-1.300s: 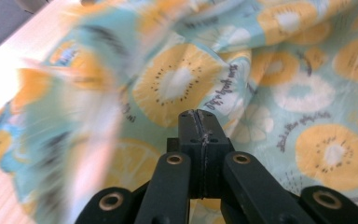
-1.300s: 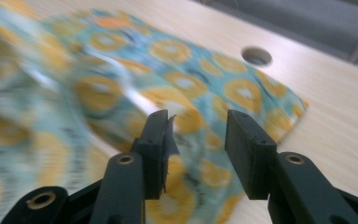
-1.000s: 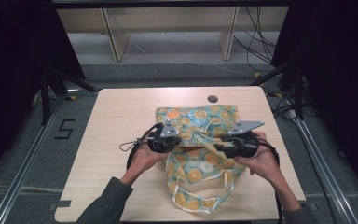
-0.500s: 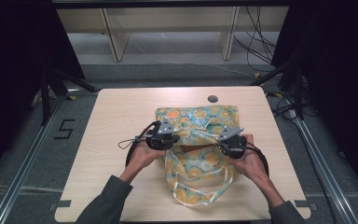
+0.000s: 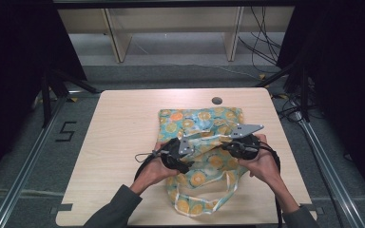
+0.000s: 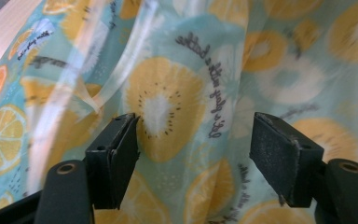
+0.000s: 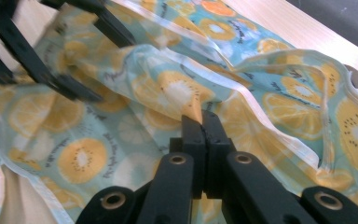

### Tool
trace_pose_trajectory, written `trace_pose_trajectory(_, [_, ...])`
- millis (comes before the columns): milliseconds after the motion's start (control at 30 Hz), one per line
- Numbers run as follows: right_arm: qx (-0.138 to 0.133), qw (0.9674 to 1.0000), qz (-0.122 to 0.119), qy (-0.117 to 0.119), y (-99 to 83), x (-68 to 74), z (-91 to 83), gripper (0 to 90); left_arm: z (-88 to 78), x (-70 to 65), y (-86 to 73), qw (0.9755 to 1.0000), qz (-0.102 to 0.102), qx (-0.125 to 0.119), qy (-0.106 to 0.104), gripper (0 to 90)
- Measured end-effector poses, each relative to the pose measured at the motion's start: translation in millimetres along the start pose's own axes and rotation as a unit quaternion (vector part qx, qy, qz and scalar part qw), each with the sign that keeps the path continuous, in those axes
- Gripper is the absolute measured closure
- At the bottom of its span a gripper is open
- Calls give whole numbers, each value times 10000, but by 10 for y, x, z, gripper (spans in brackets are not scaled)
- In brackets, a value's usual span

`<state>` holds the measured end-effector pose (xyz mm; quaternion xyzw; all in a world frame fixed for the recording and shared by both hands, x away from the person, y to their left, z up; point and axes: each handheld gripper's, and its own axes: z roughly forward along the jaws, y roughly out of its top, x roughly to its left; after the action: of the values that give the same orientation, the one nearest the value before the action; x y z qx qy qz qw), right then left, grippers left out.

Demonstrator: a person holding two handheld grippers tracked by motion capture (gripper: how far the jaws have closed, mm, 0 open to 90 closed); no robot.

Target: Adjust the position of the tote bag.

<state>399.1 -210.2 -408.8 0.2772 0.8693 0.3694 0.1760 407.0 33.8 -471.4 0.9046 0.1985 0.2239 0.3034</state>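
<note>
Fruit-print tote bag (image 5: 197, 124) lying mid-table (image 5: 119, 123). Right gripper (image 7: 200, 122) clenched on a fold of its fabric; left gripper (image 6: 193, 154) just opened, jaws apart, fabric beyond them.

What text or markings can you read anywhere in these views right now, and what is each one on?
"5": dark mark on the floor left of the table.
"Let's play with a bottle", as best it reads: cursive print repeated on the fruit-print bag.
The bag's other script lines are too blurred to read.
</note>
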Motion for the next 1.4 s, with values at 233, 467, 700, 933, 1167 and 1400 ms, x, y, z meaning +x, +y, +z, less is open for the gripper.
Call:
trace_pose_trajectory(233, [-139,9998,-156,77,70,31,-137,900,-127,109,-49,9996,-78,-187,-195,877])
trace_pose_trajectory(467, [-409,9990,-169,112,148,-28,-457,900,-629,187,159,9965,-32,-693,-467,893])
trace_pose_trajectory(700, [-755,9966,-266,172,240,15,-721,900,-1119,304,303,9881,-175,-1367,-677,894])
trace_pose_trajectory(933, [-747,9959,-458,-228,428,-44,-615,900,-981,642,415,9924,-475,-1104,-274,886])
trace_pose_trajectory(1167, [213,9955,-359,-853,527,-459,10,900,-328,963,411,9937,-998,-418,-288,879])
trace_pose_trajectory(1400, [685,9957,311,-548,249,-704,461,793,158,1162,147,9871,-1476,256,-561,874])
